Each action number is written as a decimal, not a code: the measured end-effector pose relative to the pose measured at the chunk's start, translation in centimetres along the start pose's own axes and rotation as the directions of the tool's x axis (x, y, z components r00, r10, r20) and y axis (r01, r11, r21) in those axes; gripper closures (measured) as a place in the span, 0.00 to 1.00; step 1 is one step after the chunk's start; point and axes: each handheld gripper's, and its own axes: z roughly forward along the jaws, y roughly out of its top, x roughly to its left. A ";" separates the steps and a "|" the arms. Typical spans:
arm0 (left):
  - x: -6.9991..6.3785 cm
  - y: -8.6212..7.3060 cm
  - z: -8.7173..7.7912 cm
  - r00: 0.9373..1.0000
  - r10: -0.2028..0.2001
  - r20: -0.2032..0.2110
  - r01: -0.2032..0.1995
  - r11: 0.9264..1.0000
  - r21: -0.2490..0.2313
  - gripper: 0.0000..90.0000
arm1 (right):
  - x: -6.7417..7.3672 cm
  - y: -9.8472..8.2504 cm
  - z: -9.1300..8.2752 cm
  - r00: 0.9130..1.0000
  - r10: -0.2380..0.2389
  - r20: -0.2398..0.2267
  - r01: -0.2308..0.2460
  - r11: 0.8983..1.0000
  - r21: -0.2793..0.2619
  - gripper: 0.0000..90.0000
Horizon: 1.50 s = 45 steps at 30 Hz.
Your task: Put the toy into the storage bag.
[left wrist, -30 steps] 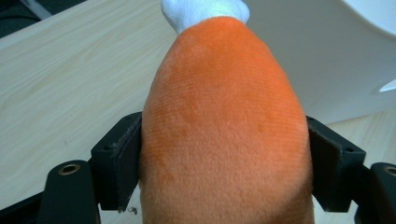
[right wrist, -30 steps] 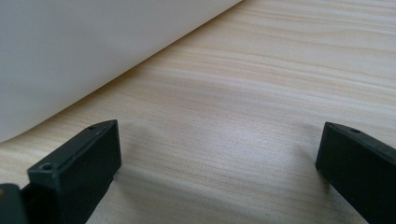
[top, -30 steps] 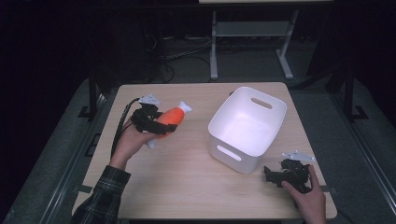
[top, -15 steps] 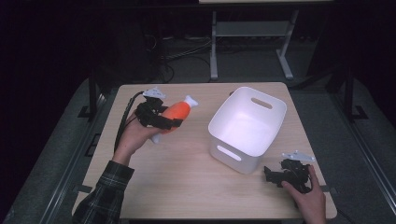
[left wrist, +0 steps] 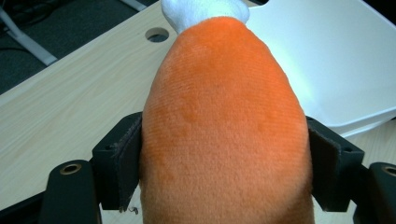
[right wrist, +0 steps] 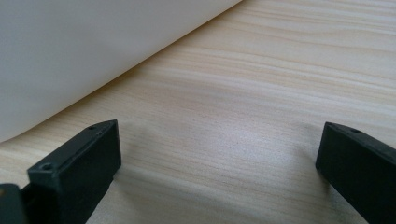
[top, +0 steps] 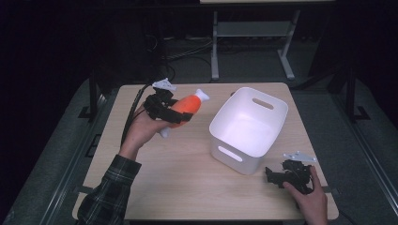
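Above table (top: 187,178), left tool (top: 180,115) pinching orange plush toy (top: 187,105), lower end hidden; right tool (right wrist: 219,168) spread.

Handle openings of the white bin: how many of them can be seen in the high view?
2. One handle opening is in the far wall of the white bin, and one is in its near wall. The other two walls show none from here.

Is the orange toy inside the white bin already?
No, the orange toy is held in the left hand-held gripper above the table, to the left of the white bin.
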 end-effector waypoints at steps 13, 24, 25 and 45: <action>-1.3 2.4 1.1 0.999 0.019 0.028 -0.018 1.000 -0.019 0.26 | 0.0 0.0 0.0 1.000 0.002 -0.001 -0.002 1.000 0.001 0.00; -2.4 4.1 2.2 0.998 0.041 0.049 -0.040 0.999 -0.026 0.26 | 0.0 0.0 0.0 1.000 0.001 0.000 -0.001 1.000 0.000 0.00; -2.5 4.3 2.3 0.998 0.044 0.050 -0.043 0.999 -0.022 0.26 | 0.0 0.0 0.0 1.000 0.001 0.000 -0.001 1.000 0.000 0.00; -4.8 6.5 5.8 0.993 0.058 0.105 -0.056 0.998 -0.026 0.26 | 0.0 0.0 0.0 1.000 0.001 0.000 -0.001 1.000 0.001 0.00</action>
